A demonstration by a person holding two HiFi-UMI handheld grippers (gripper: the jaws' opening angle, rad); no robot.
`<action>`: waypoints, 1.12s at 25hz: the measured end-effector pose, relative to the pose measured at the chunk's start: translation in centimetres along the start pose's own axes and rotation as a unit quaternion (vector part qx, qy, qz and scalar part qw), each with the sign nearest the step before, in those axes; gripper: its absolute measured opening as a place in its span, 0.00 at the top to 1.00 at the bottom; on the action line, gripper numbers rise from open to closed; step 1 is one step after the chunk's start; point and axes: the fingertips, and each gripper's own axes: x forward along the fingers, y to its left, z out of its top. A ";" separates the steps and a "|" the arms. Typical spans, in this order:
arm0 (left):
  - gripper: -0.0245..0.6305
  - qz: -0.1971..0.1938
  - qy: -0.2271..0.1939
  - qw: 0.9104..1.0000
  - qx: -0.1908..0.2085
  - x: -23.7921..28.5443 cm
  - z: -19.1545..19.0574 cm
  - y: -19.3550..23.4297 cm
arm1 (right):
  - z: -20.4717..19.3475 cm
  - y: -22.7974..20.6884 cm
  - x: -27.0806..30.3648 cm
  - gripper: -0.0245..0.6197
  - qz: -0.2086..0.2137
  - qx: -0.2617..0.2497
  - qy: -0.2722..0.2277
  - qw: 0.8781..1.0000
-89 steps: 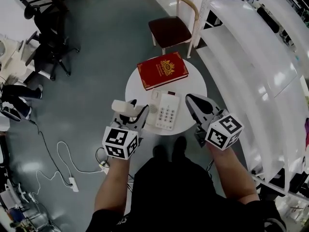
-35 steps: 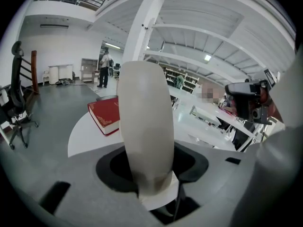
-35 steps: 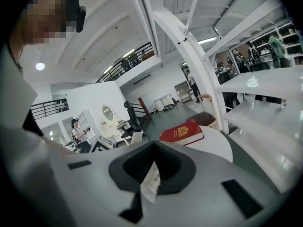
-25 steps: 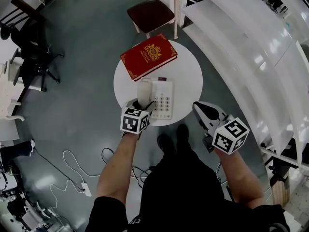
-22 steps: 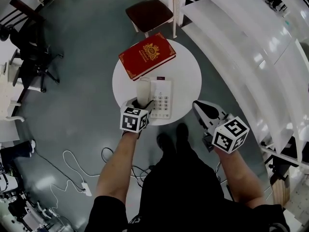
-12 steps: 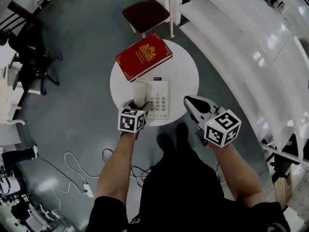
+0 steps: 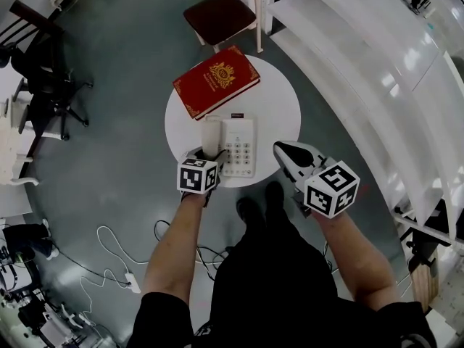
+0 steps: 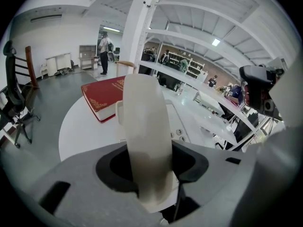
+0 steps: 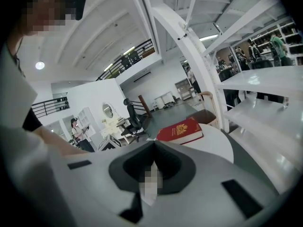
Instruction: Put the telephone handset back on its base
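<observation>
Handset (image 7: 212,133) first: it's up in the left gripper (image 7: 207,153), jaws clamped on its lower end. The cream bar angles upward over the left side of its base (image 7: 241,147), and whether it touches the base can't be told from here.

Now the room, big to small. Grey floor (image 7: 116,122) spreads wide open on the left of the head view. One white cable (image 7: 101,241) loops across it near the person, and black office chairs (image 7: 40,64) sit well off at the left edge. On the right, long white shelves (image 7: 348,42) sweep past close to the table's right rim, so that side is tight. One wooden chair (image 7: 217,17) with a dark seat stands just beyond the far rim.

One round white table (image 7: 279,111), and the person stands right at its near rim, two dark shoes (image 7: 250,212) just beside it. One red book (image 7: 215,80) with a gold crest lies at the far left, its corners hanging past the rim. One white base sits from the middle toward the near side, keypad up, its near end close to the rim. Bare tabletop lies to its right.

Two grippers in play. The left has the handset. The right gripper (image 7: 281,149), jaws pressed together on nothing, hangs by the table's near-right rim, apart from the base.
</observation>
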 end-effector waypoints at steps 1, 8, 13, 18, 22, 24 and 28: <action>0.66 0.000 0.000 1.000 -0.002 0.1 0.0 0.0 | -0.2 -0.1 -0.1 0.95 -0.001 0.002 0.001 1.000; 0.67 0.025 0.011 0.999 -0.019 0.8 0.0 1.7 | -0.8 -0.8 -0.7 0.95 -0.011 0.009 0.004 1.000; 0.67 0.031 0.006 0.999 -0.039 0.6 0.2 2.3 | -1.0 -1.0 -1.0 0.95 -0.012 0.011 0.005 1.000; 0.67 0.016 0.017 0.999 -0.036 1.0 0.9 0.6 | -1.0 -1.2 -1.4 0.95 -0.013 0.014 0.004 1.000; 0.67 0.034 0.026 0.997 -0.056 1.3 1.0 1.1 | -0.9 -1.1 -1.5 0.95 -0.010 0.014 0.006 1.000; 0.67 0.038 0.026 0.997 -0.062 1.4 0.9 1.4 | -1.0 -1.3 -1.5 0.95 -0.010 0.015 0.006 1.000; 0.67 0.034 0.023 0.997 -0.062 1.4 1.0 1.3 | -1.1 -1.8 -1.7 0.95 -0.012 0.017 0.008 1.000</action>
